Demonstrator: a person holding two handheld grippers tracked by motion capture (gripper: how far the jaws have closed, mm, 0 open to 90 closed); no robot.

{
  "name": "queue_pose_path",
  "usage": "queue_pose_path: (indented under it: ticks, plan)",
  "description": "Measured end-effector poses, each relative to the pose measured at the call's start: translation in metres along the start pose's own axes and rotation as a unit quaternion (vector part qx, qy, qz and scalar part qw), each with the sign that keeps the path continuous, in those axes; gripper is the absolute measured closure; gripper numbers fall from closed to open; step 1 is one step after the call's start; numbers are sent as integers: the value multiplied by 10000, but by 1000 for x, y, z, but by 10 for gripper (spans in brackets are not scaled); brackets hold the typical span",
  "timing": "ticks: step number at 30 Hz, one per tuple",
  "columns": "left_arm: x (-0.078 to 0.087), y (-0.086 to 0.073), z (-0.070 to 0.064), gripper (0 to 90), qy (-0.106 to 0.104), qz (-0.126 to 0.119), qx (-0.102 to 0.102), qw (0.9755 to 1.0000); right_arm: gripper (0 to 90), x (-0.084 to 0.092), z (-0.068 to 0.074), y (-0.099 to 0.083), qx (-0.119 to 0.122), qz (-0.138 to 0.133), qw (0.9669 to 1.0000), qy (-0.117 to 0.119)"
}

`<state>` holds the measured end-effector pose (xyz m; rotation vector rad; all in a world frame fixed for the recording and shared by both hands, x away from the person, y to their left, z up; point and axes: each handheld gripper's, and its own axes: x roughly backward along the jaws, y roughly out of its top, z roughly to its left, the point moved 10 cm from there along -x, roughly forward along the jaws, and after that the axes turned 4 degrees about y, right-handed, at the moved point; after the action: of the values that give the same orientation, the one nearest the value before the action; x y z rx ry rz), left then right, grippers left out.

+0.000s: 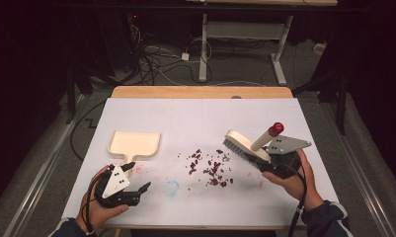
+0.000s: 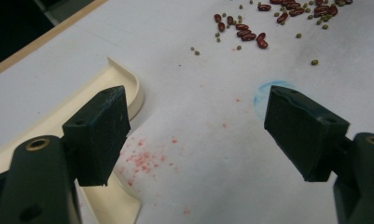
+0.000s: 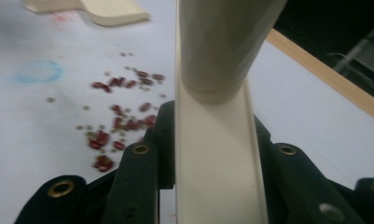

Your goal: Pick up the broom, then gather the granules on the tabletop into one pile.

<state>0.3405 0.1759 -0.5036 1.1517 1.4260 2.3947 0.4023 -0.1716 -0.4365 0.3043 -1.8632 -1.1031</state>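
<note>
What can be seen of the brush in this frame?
The brush is cream-coloured, plastic by its look, with a flat oblong head, a row of grey bristles under it and a round handle ending in a red cap. The right gripper is shut on the flat back of its head, as the right gripper view shows. It is held tilted, bristles turned toward the scattered beans, handle rising up and to the right. Whether the bristles touch the table cannot be told.

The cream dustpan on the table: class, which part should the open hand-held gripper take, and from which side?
Take the dustpan by its short handle, coming from the person's edge of the table. The handle points that way, lies flat and is narrow enough for the jaws of the open left hand-held gripper beside it.
</note>
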Motion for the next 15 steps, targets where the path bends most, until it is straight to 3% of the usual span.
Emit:
queue_pose_path:
  ticks: [1,2,8,11,15]
  plan:
    - [-1,-1,0,217,-31,12,26,10000,678,0,0,0,0,0,10000,0]
    - [-1,-1,0,215,-44,26,34,10000,678,-4,-10,-5,-23,137,9997,-210]
    - [-5,-6,5,213,43,132,14,9999,679,-27,-37,-15,-105,443,9970,-620]
    - [-7,-9,8,213,69,204,3,9998,679,-37,-45,-16,-82,557,9957,-729]
    - [-10,-10,9,212,91,251,10,9996,679,-69,-53,-16,21,754,9931,-894]
